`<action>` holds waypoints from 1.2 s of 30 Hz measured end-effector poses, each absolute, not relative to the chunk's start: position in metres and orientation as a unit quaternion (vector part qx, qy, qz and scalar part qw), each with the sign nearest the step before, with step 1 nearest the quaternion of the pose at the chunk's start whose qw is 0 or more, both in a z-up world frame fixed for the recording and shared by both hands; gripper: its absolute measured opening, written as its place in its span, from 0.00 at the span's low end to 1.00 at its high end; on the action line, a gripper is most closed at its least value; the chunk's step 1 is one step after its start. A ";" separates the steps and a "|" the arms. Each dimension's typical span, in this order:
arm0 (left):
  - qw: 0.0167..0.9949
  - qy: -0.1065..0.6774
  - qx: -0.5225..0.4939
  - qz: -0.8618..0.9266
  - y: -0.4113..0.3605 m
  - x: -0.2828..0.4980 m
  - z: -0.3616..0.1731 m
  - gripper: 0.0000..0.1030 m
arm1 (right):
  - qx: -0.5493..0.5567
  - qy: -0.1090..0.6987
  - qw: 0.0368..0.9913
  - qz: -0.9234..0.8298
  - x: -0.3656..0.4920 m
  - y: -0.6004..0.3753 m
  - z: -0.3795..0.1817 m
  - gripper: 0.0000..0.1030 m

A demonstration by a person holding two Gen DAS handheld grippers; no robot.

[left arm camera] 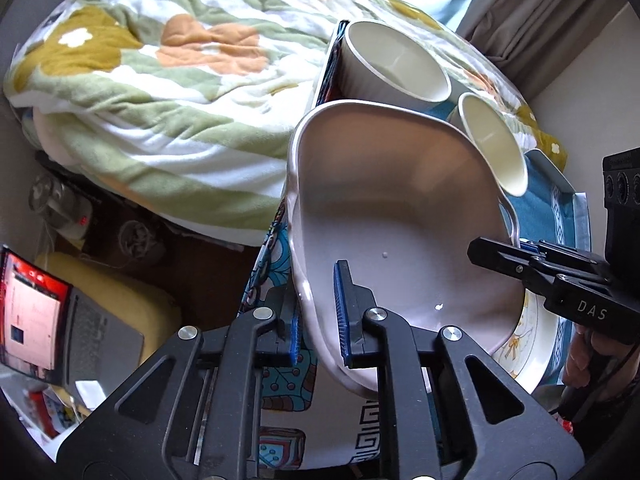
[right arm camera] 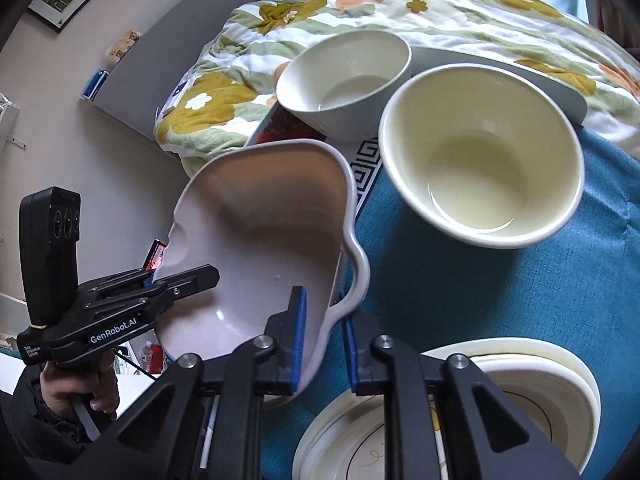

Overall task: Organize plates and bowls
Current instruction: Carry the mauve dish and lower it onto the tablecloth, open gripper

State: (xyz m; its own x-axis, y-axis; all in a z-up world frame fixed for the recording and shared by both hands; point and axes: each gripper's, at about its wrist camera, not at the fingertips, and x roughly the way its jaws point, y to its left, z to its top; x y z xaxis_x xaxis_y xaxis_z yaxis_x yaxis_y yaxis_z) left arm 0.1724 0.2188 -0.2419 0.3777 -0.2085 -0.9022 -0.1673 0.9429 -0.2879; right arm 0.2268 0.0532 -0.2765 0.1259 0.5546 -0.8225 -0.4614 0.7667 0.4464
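A pale pink serving dish with wavy handles (left arm camera: 400, 216) (right arm camera: 260, 220) is held tilted above the table by both grippers. My left gripper (left arm camera: 318, 320) is shut on its near rim; it also shows in the right wrist view (right arm camera: 188, 276). My right gripper (right arm camera: 322, 340) is shut on the dish's handle side; it shows in the left wrist view (left arm camera: 492, 252). A cream bowl (right arm camera: 480, 156) (left arm camera: 492, 144) and a white bowl (right arm camera: 344, 80) (left arm camera: 396, 64) stand behind. A stack of patterned plates (right arm camera: 540, 400) (left arm camera: 520, 344) lies under the dish.
The table carries a teal cloth (right arm camera: 440, 280) with a patterned border. A bed with a floral quilt (left arm camera: 160, 80) lies beyond. A laptop (left arm camera: 36, 312) sits low at the left. A grey tray edge (right arm camera: 520, 76) lies behind the bowls.
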 end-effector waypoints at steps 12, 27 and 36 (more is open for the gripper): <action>0.860 0.497 -0.105 -0.046 0.120 0.158 -0.155 0.12 | 0.072 0.497 0.801 0.326 0.189 -0.029 -0.209 0.15; 0.839 0.512 -0.071 -0.171 -0.135 0.141 -0.180 0.12 | 0.111 0.486 0.845 0.196 0.110 -0.260 -0.204 0.15; 0.816 0.542 -0.060 -0.192 -0.220 0.150 -0.249 0.12 | 0.125 0.508 0.840 0.145 0.102 -0.351 -0.264 0.15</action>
